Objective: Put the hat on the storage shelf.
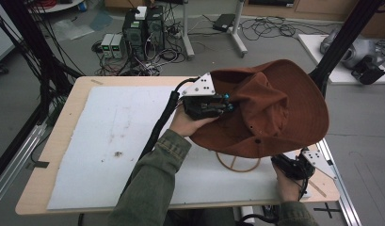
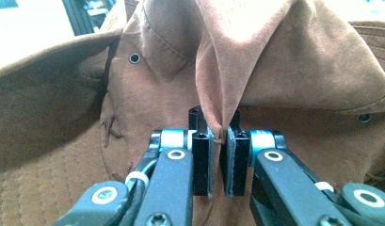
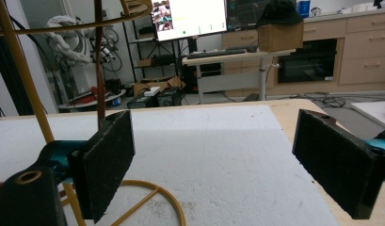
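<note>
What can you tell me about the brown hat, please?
The hat is rust-brown, of soft suede-like cloth, with a wide floppy stitched brim and metal eyelets in its crumpled crown. It sits tilted above a yellow wire stand at the table's right. The left gripper is shut on a pinched fold of its crown; the open right gripper is clear of it.

The hat [image 1: 275, 110] sits over the wire stand [image 1: 237, 162] on the mat [image 1: 115, 141], right of centre.

Rust-brown hat [image 1: 275, 110] (yellow stand [image 1: 237, 162])
</note>
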A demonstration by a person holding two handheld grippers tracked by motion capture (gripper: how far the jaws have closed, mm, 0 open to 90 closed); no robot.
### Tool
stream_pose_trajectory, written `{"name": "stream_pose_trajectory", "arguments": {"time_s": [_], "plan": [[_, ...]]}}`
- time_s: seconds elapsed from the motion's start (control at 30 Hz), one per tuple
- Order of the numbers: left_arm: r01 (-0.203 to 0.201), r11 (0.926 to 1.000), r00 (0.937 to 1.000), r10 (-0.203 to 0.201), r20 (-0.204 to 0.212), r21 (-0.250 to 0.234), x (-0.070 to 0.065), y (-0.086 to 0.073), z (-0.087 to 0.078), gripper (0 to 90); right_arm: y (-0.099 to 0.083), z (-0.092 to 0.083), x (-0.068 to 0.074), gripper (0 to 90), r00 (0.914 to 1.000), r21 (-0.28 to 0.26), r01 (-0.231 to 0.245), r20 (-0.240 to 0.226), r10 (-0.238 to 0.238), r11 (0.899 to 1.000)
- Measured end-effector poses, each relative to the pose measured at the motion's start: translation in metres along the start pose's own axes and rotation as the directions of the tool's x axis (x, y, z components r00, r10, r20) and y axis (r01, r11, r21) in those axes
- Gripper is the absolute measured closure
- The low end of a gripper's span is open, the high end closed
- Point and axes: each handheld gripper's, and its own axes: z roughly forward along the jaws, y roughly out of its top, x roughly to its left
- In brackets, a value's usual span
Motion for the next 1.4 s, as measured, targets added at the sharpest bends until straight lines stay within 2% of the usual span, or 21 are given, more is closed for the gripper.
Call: {"name": "stream_pose_trajectory", "arguments": {"time_s": [0.1,0.57,0.63,0.7,0.73,0.83,0.93,0.97,1.07,1.2,1.3,1.4], "plan": [[-0.014,0.9997,0.9999,0.014,0.005,0.019,-0.001,0.000,0.003,83.8,0.000,0.001,0.000,12.5,1.0000,-0.006,0.005,0.002,-0.005,1.000],[-0.012,0.9997,0.9999,0.012,0.002,0.021,-0.001,0.000,0.002,83.3,0.000,0.000,0.000,12.5,1.0000,-0.002,0.006,0.003,-0.006,1.000],[-0.003,0.9999,1.0000,0.003,0.008,0.016,-0.001,-0.001,0.003,82.7,0.000,0.000,0.000,12.5,1.0000,-0.002,0.006,0.003,-0.006,1.000],[-0.006,0.9998,0.9999,0.006,0.009,0.019,-0.001,-0.002,0.002,79.3,0.000,0.000,0.000,12.5,1.0000,0.000,0.004,0.005,-0.004,1.000],[0.003,0.9999,0.9999,-0.003,0.010,0.014,-0.001,-0.002,0.002,72.1,0.000,0.000,0.000,12.5,1.0000,-0.002,0.006,0.003,-0.006,1.000],[0.020,0.9998,0.9998,-0.020,-0.005,0.005,-0.001,-0.004,0.002,67.3,0.000,0.000,0.000,12.6,0.9999,-0.003,0.015,0.002,-0.015,1.000],[0.038,0.9991,0.9987,-0.039,-0.032,-0.017,-0.001,-0.004,0.000,50.3,-0.001,-0.001,0.001,12.5,0.9999,0.003,0.011,0.004,-0.011,1.000],[0.035,0.9992,0.9986,-0.036,-0.039,-0.021,0.000,-0.004,-0.002,50.3,-0.001,-0.001,0.001,12.5,0.9999,0.003,0.011,0.004,-0.011,1.000],[0.033,0.9987,0.9978,-0.035,-0.056,-0.040,0.000,-0.004,-0.005,40.6,-0.001,-0.001,0.001,12.5,0.9999,0.004,0.011,0.005,-0.011,1.000],[0.024,0.9933,0.9954,-0.035,-0.089,-0.113,-0.001,-0.005,-0.013,31.2,-0.001,-0.001,0.001,12.5,0.9999,0.008,0.010,0.006,-0.010,1.000],[0.030,0.9927,0.9927,-0.043,-0.113,-0.117,0.000,-0.005,-0.017,24.6,-0.001,-0.001,0.001,12.5,0.9999,0.008,0.010,0.004,-0.010,1.000],[0.029,0.9928,0.9915,-0.043,-0.123,-0.116,0.000,-0.005,-0.020,24.7,-0.001,-0.001,0.002,12.5,0.9999,0.009,0.012,0.003,-0.012,1.000]]}}
